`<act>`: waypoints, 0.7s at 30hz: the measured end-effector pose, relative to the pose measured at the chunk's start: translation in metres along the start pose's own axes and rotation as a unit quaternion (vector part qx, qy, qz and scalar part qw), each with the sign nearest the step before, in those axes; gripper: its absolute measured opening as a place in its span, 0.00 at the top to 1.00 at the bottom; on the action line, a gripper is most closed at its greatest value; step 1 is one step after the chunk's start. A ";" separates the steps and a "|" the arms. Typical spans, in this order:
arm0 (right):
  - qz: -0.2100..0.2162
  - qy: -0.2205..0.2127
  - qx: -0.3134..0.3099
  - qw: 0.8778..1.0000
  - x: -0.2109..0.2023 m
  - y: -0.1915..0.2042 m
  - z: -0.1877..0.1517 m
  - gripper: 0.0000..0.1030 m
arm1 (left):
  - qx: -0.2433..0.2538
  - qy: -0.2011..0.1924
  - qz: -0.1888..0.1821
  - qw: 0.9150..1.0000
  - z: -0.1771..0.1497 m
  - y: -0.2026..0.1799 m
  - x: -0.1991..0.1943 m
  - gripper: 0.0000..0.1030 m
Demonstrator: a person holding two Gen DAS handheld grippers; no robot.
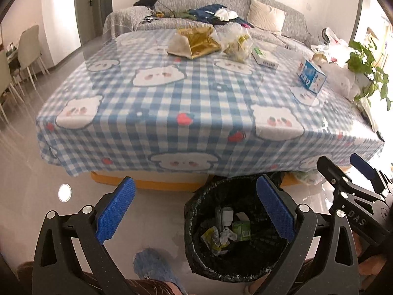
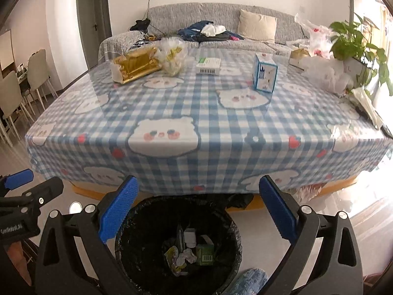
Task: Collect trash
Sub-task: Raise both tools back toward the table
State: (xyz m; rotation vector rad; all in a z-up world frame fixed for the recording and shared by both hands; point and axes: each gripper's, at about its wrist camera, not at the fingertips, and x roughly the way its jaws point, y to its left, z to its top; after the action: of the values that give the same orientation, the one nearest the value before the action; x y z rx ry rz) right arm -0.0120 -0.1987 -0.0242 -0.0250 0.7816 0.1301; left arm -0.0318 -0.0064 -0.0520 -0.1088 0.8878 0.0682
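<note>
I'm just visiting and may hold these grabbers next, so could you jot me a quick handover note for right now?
Left gripper: open, empty, above the floor beside the bin.
Right gripper: open, empty, over the bin.
Black-lined trash bin: on the floor before the table, already holding wrappers and a green carton.
Left on the checked tablecloth: gold bag, clear plastic bag, flat white box, upright blue-and-white carton.
Which of these are trash is your call.

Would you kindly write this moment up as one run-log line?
left claw: open, empty | right claw: open, empty | trash bin: on floor, holds scraps | table: blue carton, gold bag uncollected
</note>
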 end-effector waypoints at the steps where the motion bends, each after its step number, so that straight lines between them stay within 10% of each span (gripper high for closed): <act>1: 0.000 -0.002 -0.002 1.000 0.000 0.000 0.003 0.08 | -0.001 -0.001 0.000 1.000 0.003 0.001 0.000 0.06; 21: 0.000 0.007 -0.015 1.000 0.050 -0.003 0.084 0.08 | -0.025 0.010 0.002 1.000 0.088 0.019 0.055 0.06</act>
State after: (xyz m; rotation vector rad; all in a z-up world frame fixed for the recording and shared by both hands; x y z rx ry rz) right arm 0.0820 -0.1901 0.0000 -0.0538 0.7946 0.1423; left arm 0.0682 0.0241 -0.0412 -0.1550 0.9065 0.0923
